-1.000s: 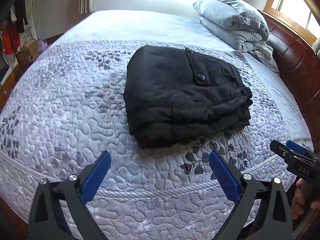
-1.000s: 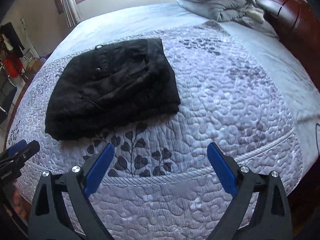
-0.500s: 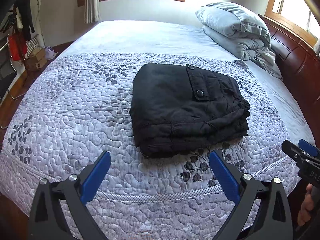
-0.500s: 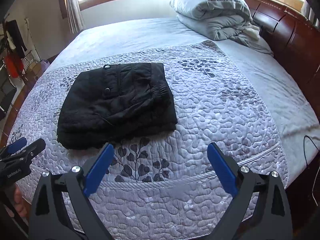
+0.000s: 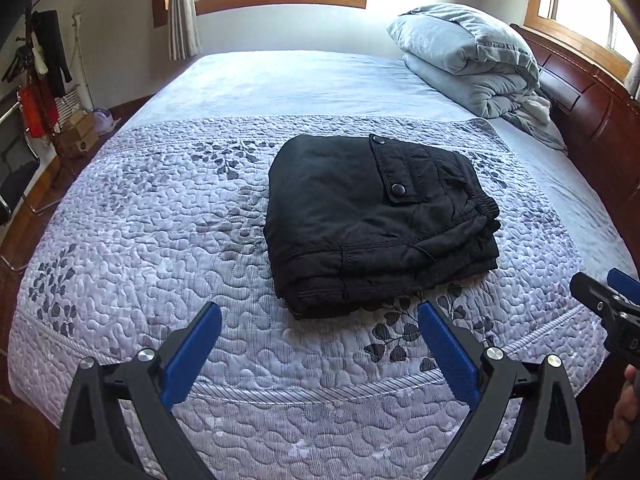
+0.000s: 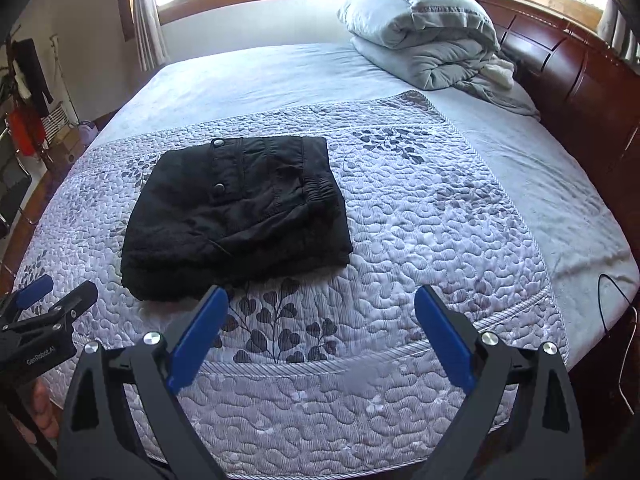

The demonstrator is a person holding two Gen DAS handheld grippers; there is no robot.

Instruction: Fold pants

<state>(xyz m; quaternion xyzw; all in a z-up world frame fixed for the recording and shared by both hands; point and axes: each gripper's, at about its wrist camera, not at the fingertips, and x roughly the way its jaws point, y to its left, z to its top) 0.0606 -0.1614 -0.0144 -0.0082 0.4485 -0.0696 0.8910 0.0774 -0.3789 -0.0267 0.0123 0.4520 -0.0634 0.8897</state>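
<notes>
The black pants (image 5: 376, 220) lie folded into a thick, roughly square stack on the quilted bedspread (image 5: 160, 240), near the bed's front edge. A snap-buttoned pocket flap faces up, the elastic waistband bunches along the right side, and layered edges face forward.

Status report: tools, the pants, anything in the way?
Left tool open, empty; right tool likewise. Folded black fabric pants on grey quilted bedspread, untouched. Nothing between tools and pants.
</notes>
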